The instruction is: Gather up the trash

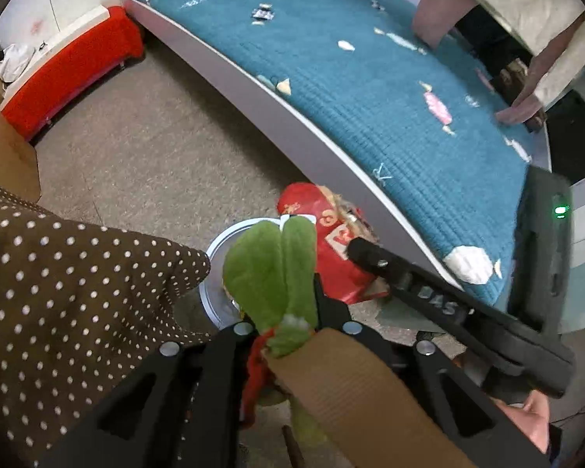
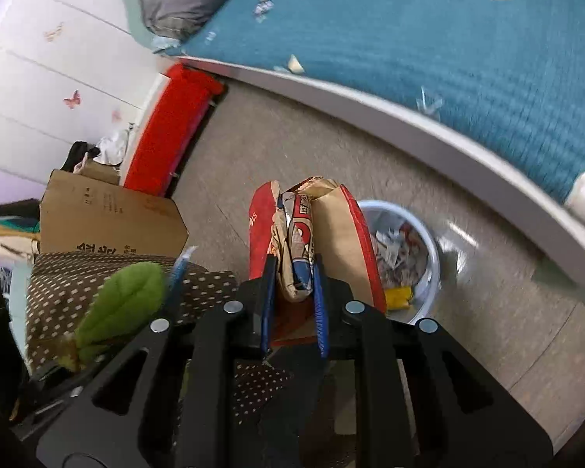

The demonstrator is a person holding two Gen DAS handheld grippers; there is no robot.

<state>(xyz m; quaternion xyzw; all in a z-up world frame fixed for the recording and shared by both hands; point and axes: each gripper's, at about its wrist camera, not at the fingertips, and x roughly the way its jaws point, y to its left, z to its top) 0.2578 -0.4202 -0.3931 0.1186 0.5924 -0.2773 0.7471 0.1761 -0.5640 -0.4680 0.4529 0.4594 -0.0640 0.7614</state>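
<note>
Red snack bag [image 2: 304, 241], crumpled, clamped between right gripper [image 2: 294, 284] fingers, just beside and above the part-full white bin [image 2: 429, 241] on the floor. Left gripper [image 1: 292, 312] fingers grip green leaf-shaped wrapper [image 1: 269, 273] over the bin. Step: dropping off. Next: centre over the bin, release.

From my left gripper's camera, grey carpet [image 1: 144, 148] fills the centre. The bed [image 1: 253, 113], under a teal quilt [image 1: 370, 89], sweeps from twelve to four o'clock. A red bench [image 1: 70, 78] sits at ten o'clock against a white wall [image 2: 39, 58] with butterfly stickers [image 2: 72, 99]. A cardboard box [image 2: 109, 214] stands at nine.
</note>
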